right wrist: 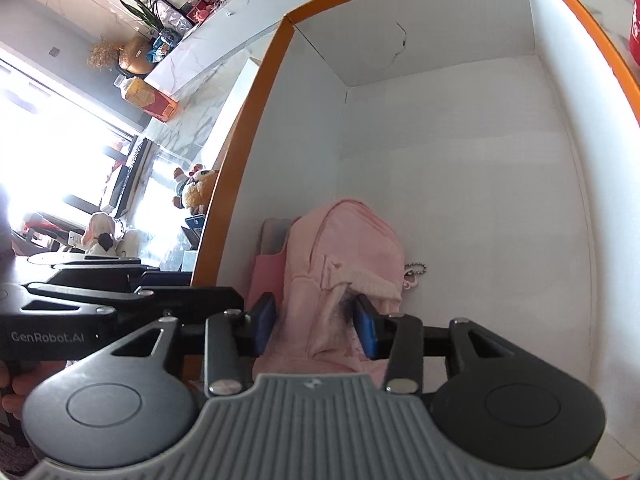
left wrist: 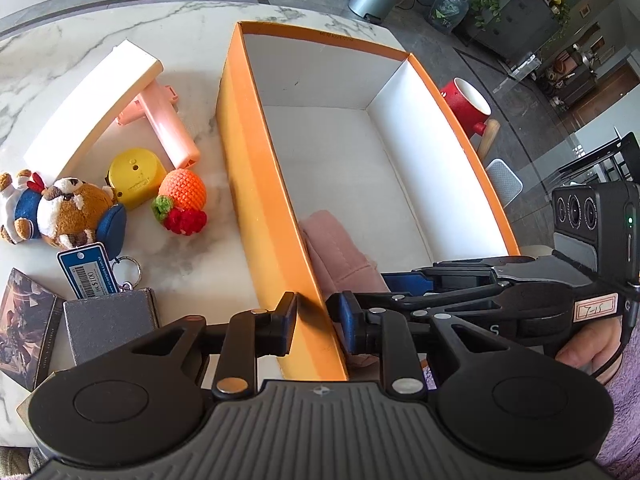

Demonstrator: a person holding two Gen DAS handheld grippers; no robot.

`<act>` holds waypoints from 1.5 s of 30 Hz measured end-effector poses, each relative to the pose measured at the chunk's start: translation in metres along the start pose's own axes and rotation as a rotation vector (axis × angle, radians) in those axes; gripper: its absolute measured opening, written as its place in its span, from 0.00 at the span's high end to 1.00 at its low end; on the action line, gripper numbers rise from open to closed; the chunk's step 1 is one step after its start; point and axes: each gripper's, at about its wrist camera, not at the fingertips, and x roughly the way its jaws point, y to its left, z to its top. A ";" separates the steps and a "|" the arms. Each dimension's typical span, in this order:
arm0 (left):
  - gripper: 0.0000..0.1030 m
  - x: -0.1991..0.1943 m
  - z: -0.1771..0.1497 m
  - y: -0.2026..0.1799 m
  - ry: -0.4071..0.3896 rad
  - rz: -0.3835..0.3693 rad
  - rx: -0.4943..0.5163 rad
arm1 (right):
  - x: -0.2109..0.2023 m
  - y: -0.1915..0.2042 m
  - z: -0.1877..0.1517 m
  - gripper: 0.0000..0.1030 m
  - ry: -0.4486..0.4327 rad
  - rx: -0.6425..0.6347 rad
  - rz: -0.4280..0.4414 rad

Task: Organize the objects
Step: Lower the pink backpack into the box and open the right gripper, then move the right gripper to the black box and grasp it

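Observation:
An orange box (left wrist: 256,168) with a white inside stands on the marble table. My left gripper (left wrist: 318,326) straddles its left wall near the front corner, jaws closed against the wall. A small pink backpack (right wrist: 340,264) lies inside the box at its near end; it also shows in the left wrist view (left wrist: 340,256). My right gripper (right wrist: 316,326) is inside the box with its jaws around the backpack's near end, pads touching the fabric. The right gripper also shows in the left wrist view (left wrist: 404,280).
Left of the box lie a plush dog keychain (left wrist: 68,212), a yellow tape measure (left wrist: 134,178), a crocheted orange fruit (left wrist: 182,198), a pink case (left wrist: 168,128), a cream box (left wrist: 88,108) and a grey box (left wrist: 110,324). A red mug (left wrist: 468,108) stands right of the box.

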 end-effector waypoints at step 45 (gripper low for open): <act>0.27 -0.058 -0.055 0.150 -0.087 0.329 -0.072 | 0.114 0.151 -0.011 0.33 0.028 -0.185 -0.207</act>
